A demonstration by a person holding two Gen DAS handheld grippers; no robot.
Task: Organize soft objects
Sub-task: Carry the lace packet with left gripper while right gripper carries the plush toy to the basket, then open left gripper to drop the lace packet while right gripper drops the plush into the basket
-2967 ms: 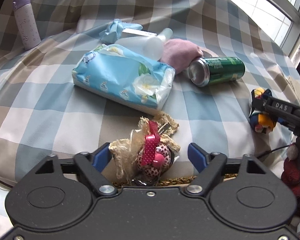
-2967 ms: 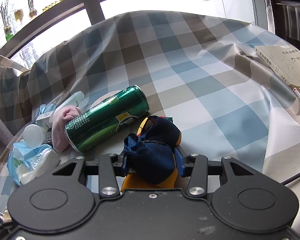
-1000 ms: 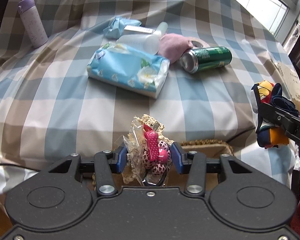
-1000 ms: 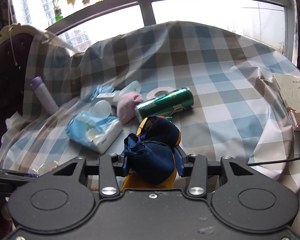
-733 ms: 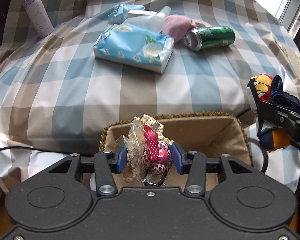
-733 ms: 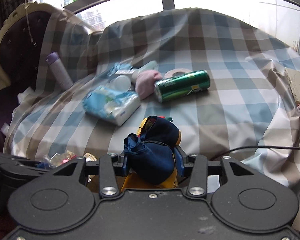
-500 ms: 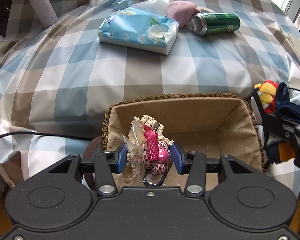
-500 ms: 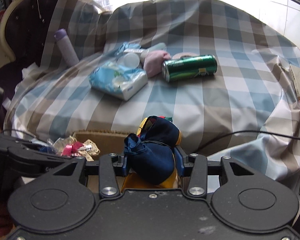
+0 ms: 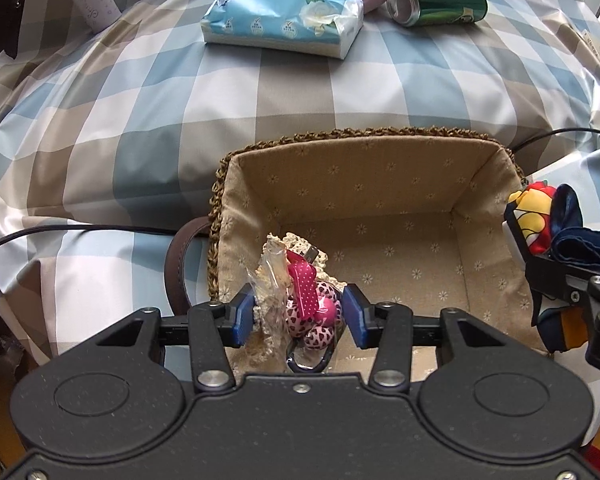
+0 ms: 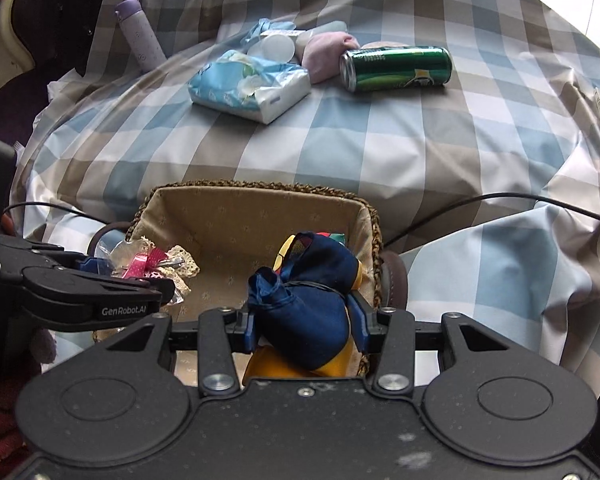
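Right wrist: can (image 10: 396, 69), tissue pack (image 10: 250, 86) beyond basket (image 10: 256, 188).

Left tool (image 9: 298, 316) tilts steeply downward at the bottom centre of its frame, blue pads (image 9: 244, 318) pinched in on a small bundle. Right tool (image 10: 305, 326) angles down too, bottom centre of its own view, pads clamped on a dark cloth bundle; it also shows at the right edge of the left view.
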